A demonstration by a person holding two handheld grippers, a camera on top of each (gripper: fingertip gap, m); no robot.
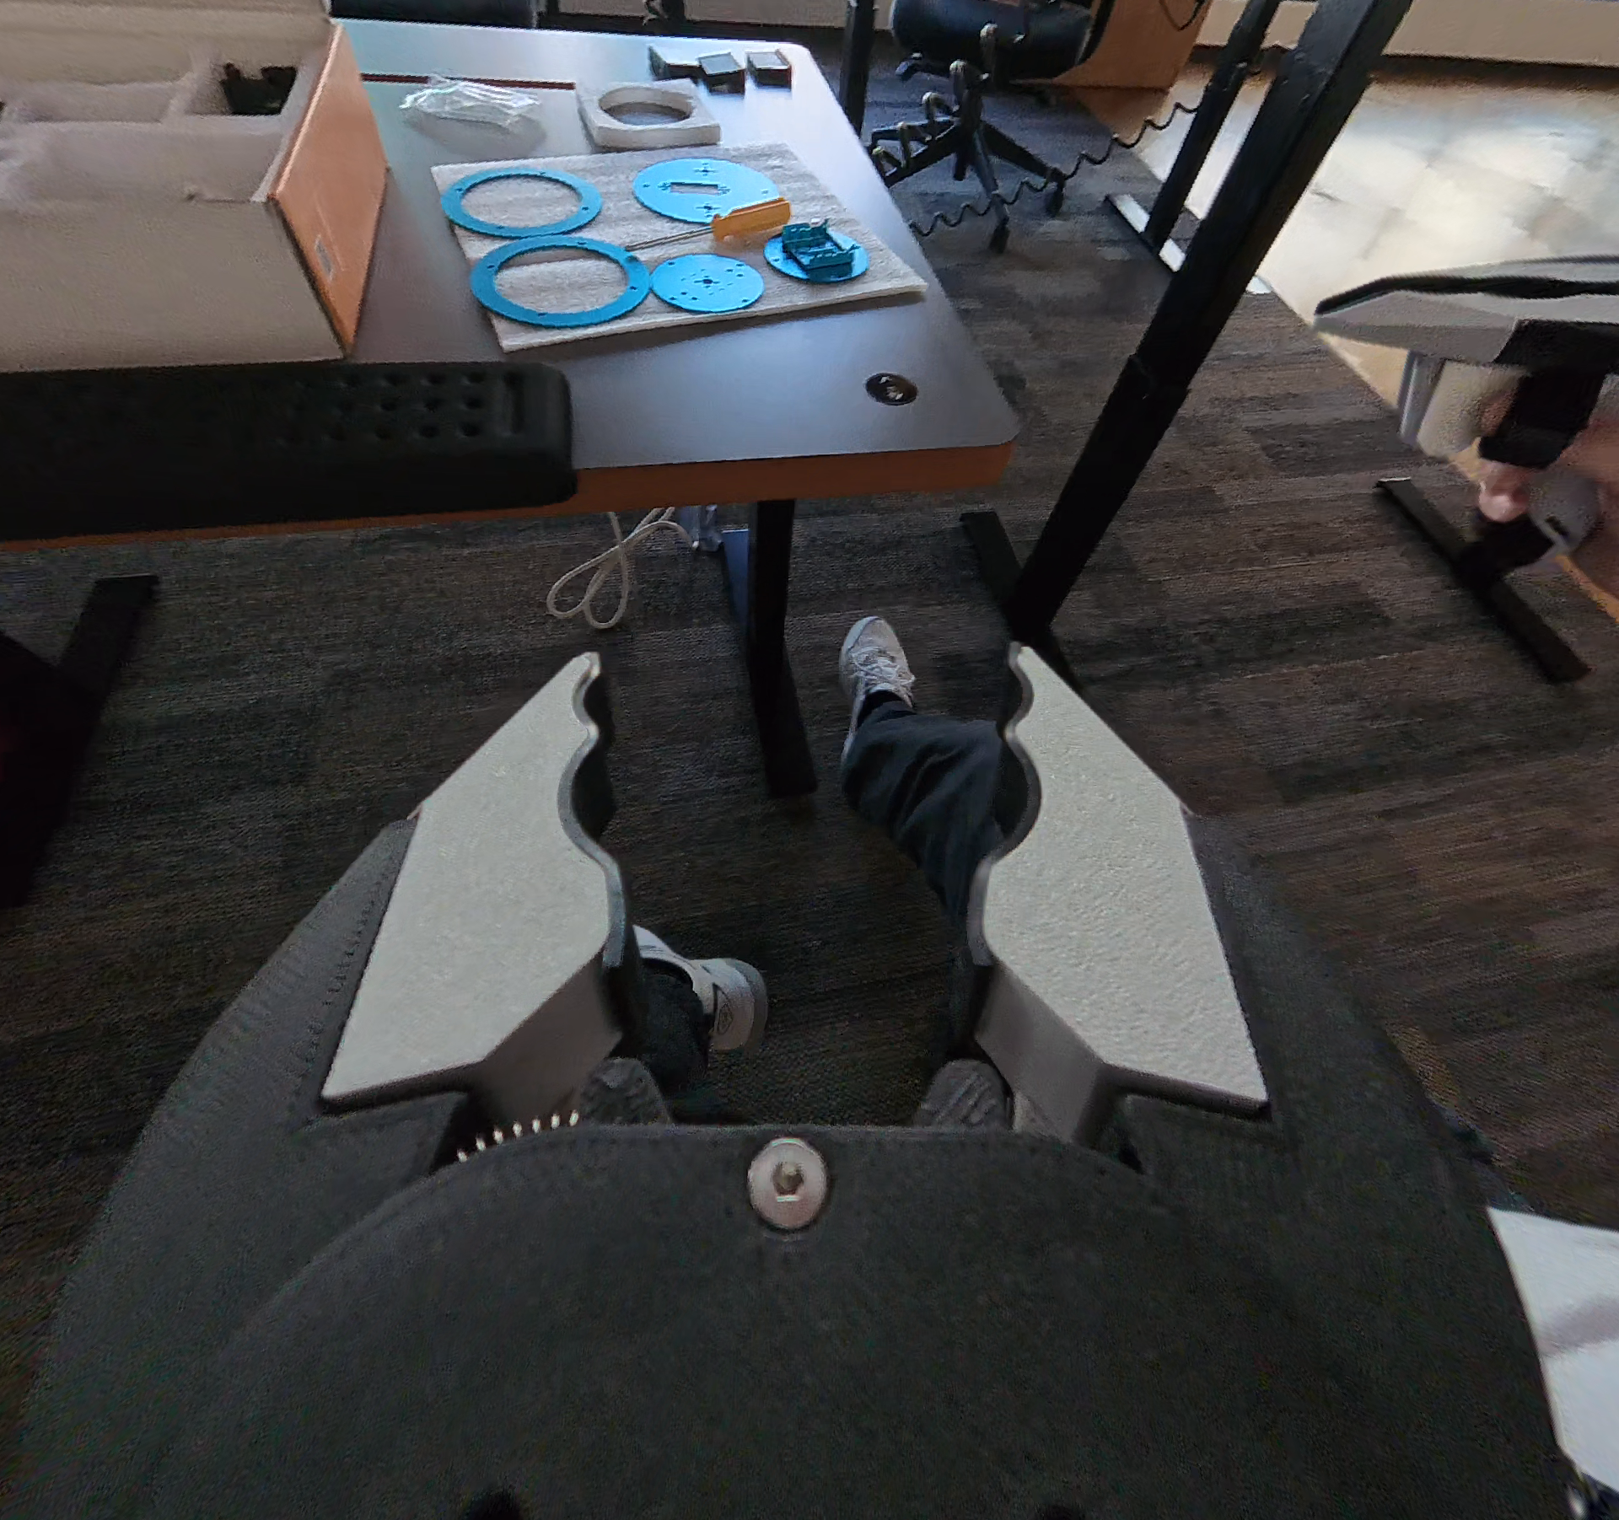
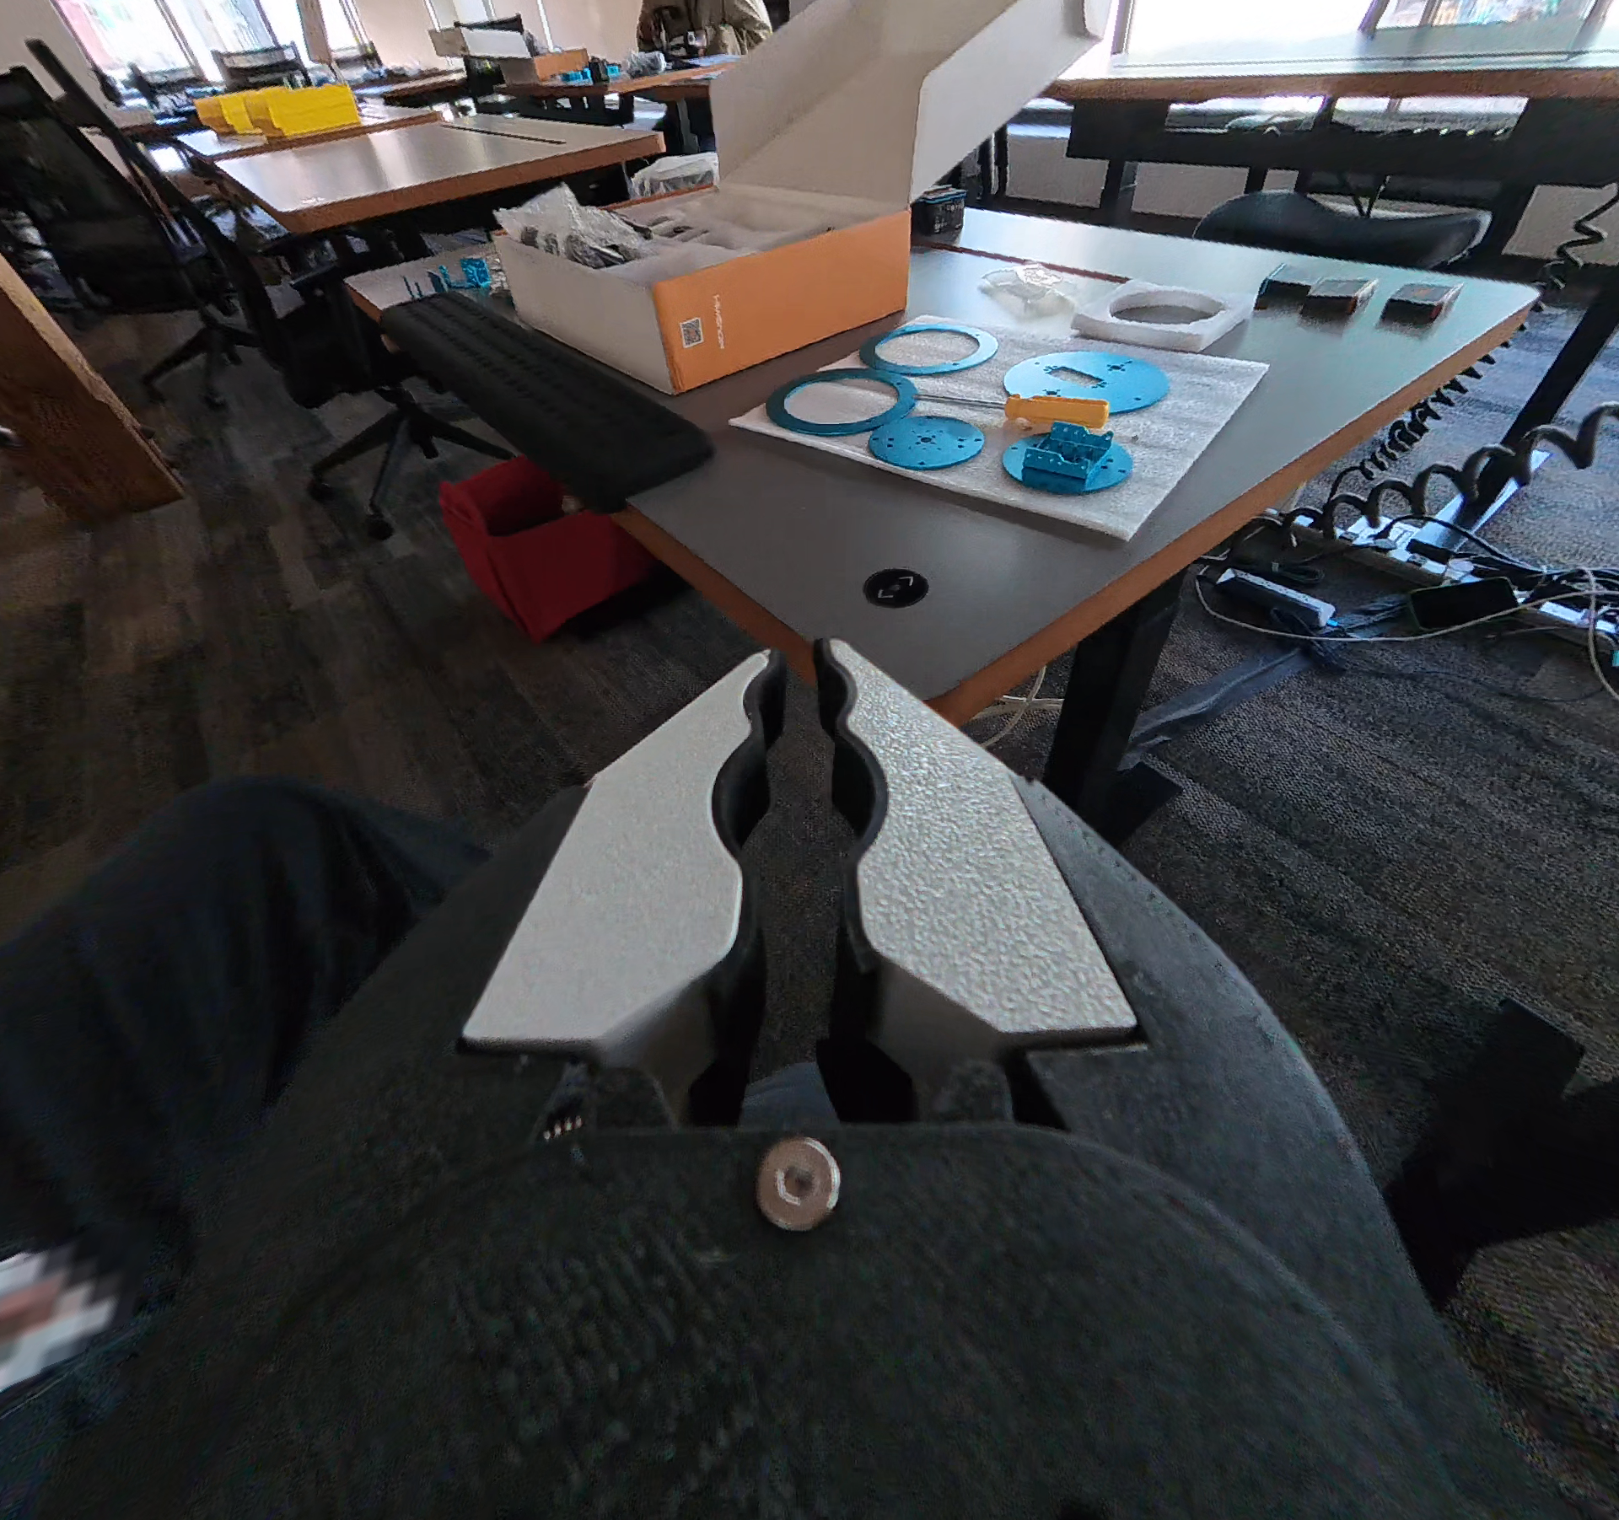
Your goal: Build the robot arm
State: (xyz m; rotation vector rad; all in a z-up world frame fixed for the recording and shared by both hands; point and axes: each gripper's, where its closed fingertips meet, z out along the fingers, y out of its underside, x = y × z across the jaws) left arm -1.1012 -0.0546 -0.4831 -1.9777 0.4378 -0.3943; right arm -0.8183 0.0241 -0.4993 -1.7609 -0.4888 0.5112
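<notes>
My left gripper [image 1: 804,659] is open and empty, held low over the carpet in front of the table [image 1: 753,401]. My right gripper [image 2: 797,653] is shut and empty, just short of the table's near edge [image 2: 1034,602]. On the table a white foam sheet [image 2: 1183,444] carries two blue rings [image 2: 841,401], blue discs [image 2: 1086,379], a blue bracket [image 2: 1064,453] on a disc, and a yellow-handled screwdriver [image 2: 1056,408]. The same parts show in the left wrist view, with the screwdriver [image 1: 749,218] and bracket [image 1: 819,252] at the sheet's right.
An open orange-and-white box [image 2: 780,304] and a black wrist rest [image 2: 543,401] lie at the table's left. A white foam frame [image 2: 1156,313] and three small dark blocks [image 2: 1340,291] sit at the back. A red bin [image 2: 534,549], cables [image 2: 1402,584], chairs and my legs [image 1: 920,777] are below.
</notes>
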